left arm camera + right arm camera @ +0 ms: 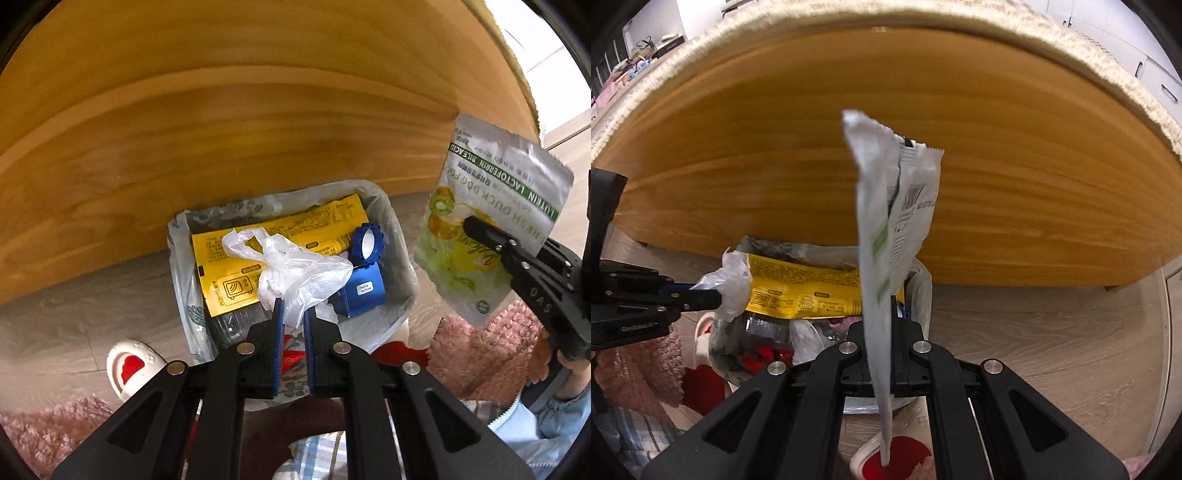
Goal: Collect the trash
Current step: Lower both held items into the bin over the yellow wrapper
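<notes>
Left gripper (293,314) pinches crumpled plastic bag (295,273), bin (400,258) directly below its tips. Right gripper (884,363) clamps dog-food pouch (897,206), long axis upright; bin lies forward-left, probably farther.

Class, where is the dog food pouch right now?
The dog food pouch is pinched in the right tongs, held in the air just right of the lined trash bin, in front of the wooden panel.

One lined bin (400,258) holds one yellow packet (236,266) and one blue container (364,284). One white plastic bag (295,273), one dog-food pouch (491,206), two grippers, two white-and-red slippers (129,365).
</notes>
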Motion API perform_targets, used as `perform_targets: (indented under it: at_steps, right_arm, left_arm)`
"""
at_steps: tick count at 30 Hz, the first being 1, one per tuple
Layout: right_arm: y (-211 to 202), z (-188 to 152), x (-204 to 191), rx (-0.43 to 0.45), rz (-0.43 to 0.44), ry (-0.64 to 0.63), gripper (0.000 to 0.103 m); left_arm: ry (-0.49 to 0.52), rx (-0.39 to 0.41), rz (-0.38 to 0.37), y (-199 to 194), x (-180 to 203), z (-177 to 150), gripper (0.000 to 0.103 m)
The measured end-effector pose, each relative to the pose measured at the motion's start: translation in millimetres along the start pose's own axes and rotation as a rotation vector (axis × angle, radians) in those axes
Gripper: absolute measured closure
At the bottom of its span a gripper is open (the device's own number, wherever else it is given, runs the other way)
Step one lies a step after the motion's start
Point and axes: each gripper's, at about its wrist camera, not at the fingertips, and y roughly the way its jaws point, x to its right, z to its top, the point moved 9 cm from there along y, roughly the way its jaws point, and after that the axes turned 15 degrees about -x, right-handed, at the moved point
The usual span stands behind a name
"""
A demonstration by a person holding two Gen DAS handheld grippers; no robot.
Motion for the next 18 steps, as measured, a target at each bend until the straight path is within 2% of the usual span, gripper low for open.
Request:
perform_targets:
  at_steps: [18]
  right_arm:
    - [47, 7, 6, -0.058, -0.118, 0.014, 0.101]
  left_arm:
    - [-0.015, -0.034, -0.04, 6, -4, 2, 0.096]
